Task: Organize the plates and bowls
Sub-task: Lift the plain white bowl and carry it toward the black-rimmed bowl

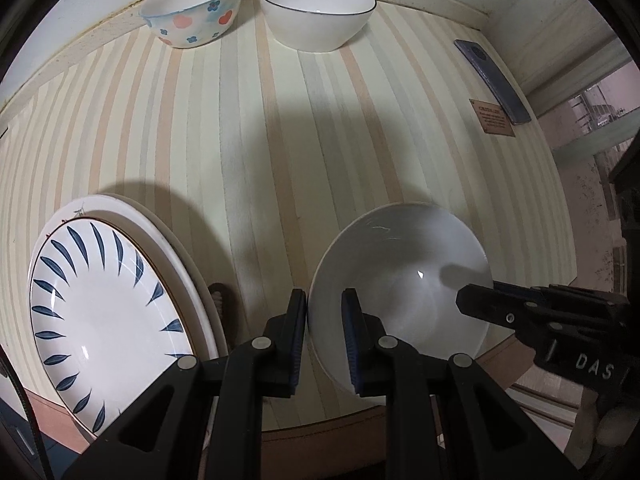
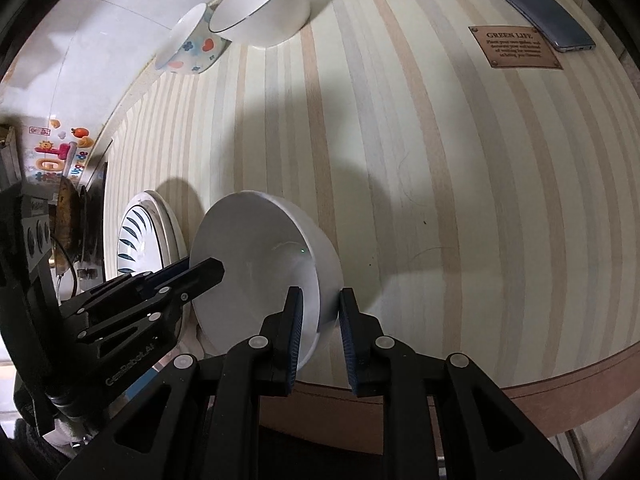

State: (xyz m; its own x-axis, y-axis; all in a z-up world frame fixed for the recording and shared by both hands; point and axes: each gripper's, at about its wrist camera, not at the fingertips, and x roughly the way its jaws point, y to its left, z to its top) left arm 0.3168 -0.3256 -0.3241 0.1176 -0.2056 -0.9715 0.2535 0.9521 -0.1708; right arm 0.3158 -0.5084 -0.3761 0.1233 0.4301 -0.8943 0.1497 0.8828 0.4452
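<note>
A plain white bowl (image 1: 404, 280) sits near the front edge of the striped table (image 1: 248, 140). My left gripper (image 1: 325, 340) is shut on its left rim, one finger inside and one outside. My right gripper (image 2: 320, 340) is shut on the opposite rim of the same bowl (image 2: 260, 264); it also shows in the left wrist view (image 1: 480, 302). A blue-leaf plate (image 1: 104, 312) lies stacked on a white plate at the left. A flowered bowl (image 1: 196, 10) and a dark-rimmed white bowl (image 1: 318, 10) stand at the back.
A grey phone (image 1: 492, 80) and a brown label (image 1: 491, 116) lie at the right of the table. The table's front edge (image 2: 560, 376) is close below the held bowl. A wall with stickers (image 2: 60, 148) is at the left.
</note>
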